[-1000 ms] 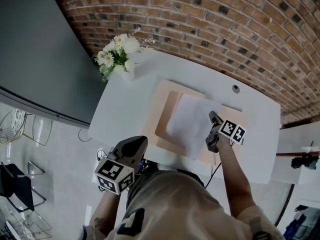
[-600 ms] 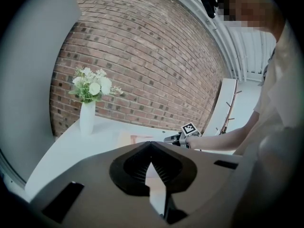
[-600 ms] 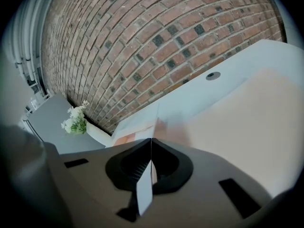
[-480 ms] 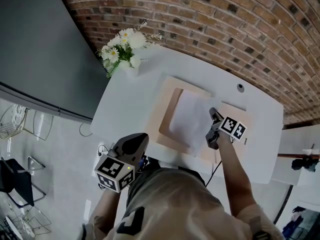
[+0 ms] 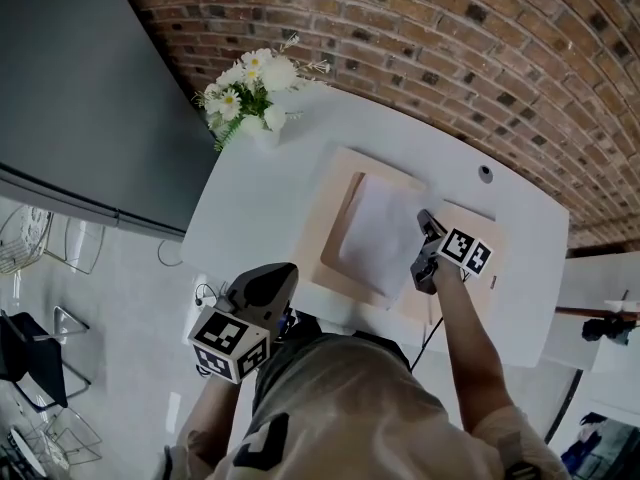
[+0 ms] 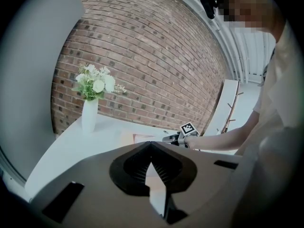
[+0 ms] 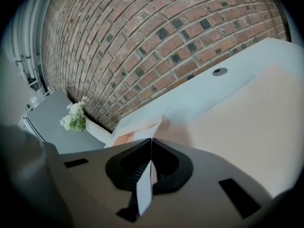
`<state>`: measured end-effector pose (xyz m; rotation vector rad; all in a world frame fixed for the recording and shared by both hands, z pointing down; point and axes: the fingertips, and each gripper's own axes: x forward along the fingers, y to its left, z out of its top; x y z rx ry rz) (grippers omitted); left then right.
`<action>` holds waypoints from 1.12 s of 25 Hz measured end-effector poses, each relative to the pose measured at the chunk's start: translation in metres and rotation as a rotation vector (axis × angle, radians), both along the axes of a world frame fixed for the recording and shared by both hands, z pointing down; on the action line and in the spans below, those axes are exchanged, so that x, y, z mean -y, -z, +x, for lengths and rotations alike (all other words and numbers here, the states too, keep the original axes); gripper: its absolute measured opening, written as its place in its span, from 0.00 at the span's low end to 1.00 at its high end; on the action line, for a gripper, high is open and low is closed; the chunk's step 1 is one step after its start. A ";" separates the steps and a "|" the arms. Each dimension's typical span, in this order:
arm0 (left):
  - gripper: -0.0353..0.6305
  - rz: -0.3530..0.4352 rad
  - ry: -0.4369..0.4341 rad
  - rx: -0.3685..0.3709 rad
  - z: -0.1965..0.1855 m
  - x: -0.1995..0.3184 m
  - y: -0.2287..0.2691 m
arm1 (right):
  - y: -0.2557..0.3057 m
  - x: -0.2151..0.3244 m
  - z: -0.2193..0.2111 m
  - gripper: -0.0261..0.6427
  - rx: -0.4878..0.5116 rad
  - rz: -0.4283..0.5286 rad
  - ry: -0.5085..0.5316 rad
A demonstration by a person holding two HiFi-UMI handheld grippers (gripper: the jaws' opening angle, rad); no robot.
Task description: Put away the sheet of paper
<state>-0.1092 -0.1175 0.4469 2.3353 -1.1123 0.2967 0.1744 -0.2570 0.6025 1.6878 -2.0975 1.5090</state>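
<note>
1. The sheet of paper (image 5: 378, 233) is lying on a beige tray (image 5: 332, 243) in the middle of the white tabletop (image 5: 255, 203). Its right edge is reaching the right gripper (image 5: 424, 256).
2. In the right gripper view, the fingers (image 7: 130, 167) of the right gripper (image 7: 151, 141) are pressing together on the sheet of paper (image 7: 137, 123). A thin white strip of it is standing on edge between them, and the rest of the sheet is spreading out in front, over the tray (image 7: 247, 122).
3. In the head view, the right gripper is sitting over the right part of the tray and is pointing to the left, across the sheet.
4. The left gripper (image 5: 280, 280) is hanging just off the near edge of the tabletop, close to the person's body. It is well apart from the sheet.
5. In the left gripper view, the fingers (image 6: 135, 167) of the left gripper (image 6: 151, 145) are touching each other at the tips and are holding nothing. The right gripper (image 6: 173, 137) is showing far ahead of them, over the tray.
6. A white vase of flowers (image 5: 250, 93) is standing at the far left corner of the tabletop, apart from the tray, with a brick wall (image 5: 450, 48) behind it.
7. A small round hole (image 5: 485, 173) is showing in the tabletop just beyond the far right side of the tray.
</note>
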 end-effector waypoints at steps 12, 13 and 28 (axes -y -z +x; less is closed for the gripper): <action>0.07 -0.020 -0.001 0.006 -0.006 -0.001 -0.004 | -0.007 0.008 -0.012 0.07 -0.018 0.013 0.036; 0.07 -0.022 -0.002 0.007 -0.006 -0.001 -0.004 | -0.007 0.008 -0.012 0.07 -0.020 0.013 0.038; 0.07 -0.036 -0.005 0.021 -0.010 -0.001 -0.007 | -0.017 0.016 -0.034 0.07 0.052 -0.007 0.063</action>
